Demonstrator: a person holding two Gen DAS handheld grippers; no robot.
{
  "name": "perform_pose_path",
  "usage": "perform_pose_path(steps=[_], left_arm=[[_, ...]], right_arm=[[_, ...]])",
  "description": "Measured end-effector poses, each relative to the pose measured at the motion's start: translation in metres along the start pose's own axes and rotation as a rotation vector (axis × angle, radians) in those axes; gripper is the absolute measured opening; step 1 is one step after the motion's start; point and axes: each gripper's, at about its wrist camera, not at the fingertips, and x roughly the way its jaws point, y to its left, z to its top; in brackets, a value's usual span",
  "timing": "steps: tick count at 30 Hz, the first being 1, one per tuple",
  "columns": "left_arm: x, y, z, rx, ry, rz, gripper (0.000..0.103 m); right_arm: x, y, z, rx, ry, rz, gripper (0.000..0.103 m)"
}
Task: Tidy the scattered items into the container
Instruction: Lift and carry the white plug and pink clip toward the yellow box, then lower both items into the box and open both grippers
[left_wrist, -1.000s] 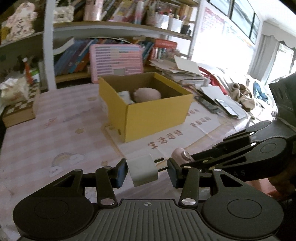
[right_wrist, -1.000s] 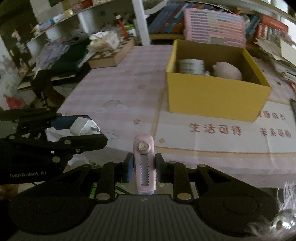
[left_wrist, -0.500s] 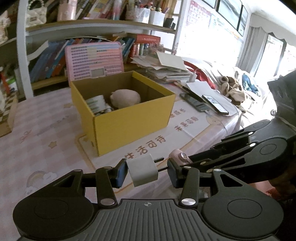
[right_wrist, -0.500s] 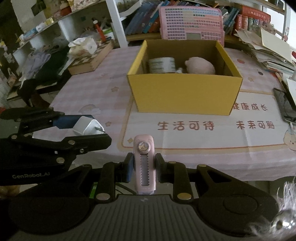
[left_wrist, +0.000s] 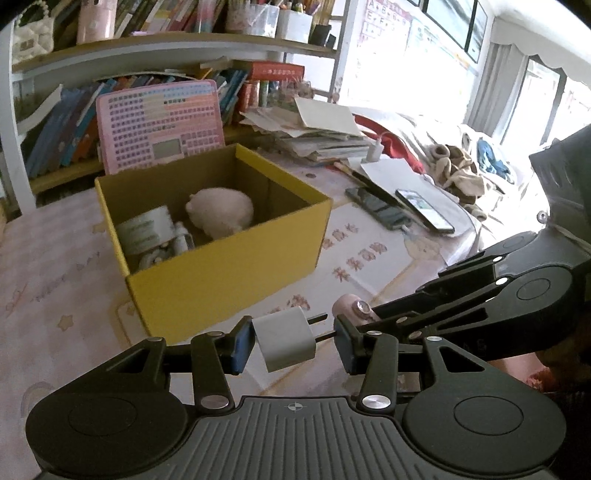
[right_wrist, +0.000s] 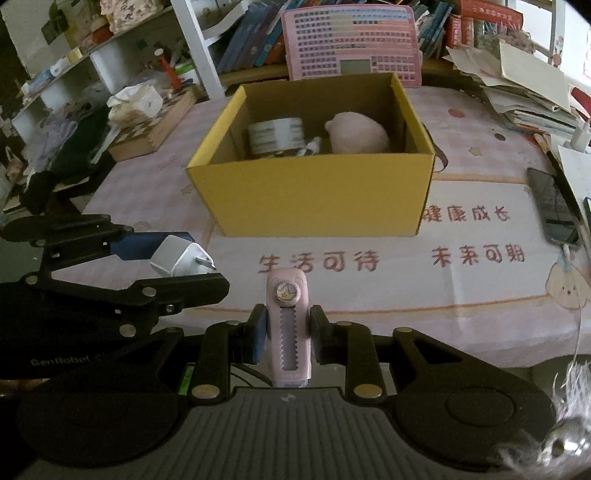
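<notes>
Short of the yellow box (right_wrist: 314, 192), the left gripper (left_wrist: 291, 338) clamps a white charger (left_wrist: 286, 338) and the right gripper (right_wrist: 286, 334) a pink cutter (right_wrist: 288, 325), ready for dropping in.

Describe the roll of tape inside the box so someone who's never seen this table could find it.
Look in the open yellow box on the pink tablecloth. The tape roll sits on its left side, white with green bands, unlike the fuzzy pink plush beside it.
</notes>
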Motion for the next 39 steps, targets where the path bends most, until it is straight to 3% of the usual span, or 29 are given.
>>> perform_pose_path(steps=[14, 22, 28, 35, 39], left_arm=[[0.015, 0.017, 0.059, -0.018, -0.117, 0.126, 0.045], [0.053, 0.045, 0.093, -0.046, -0.105, 0.203, 0.045], [0.098, 0.07, 0.11, -0.02, -0.002, 0.277, 0.045], [0.136, 0.087, 0.112, -0.014, 0.117, 0.285, 0.045], [0.151, 0.089, 0.119, -0.009, 0.144, 0.282, 0.045]], right_arm=[[-0.007, -0.036, 0.076, -0.08, -0.17, 0.062, 0.023], [0.018, -0.048, 0.132, -0.178, -0.225, 0.06, 0.023], [0.068, -0.051, 0.157, -0.284, -0.161, 0.034, 0.023], [0.116, -0.055, 0.162, -0.36, -0.02, 0.081, 0.023], [0.137, -0.054, 0.161, -0.417, 0.052, 0.099, 0.023]])
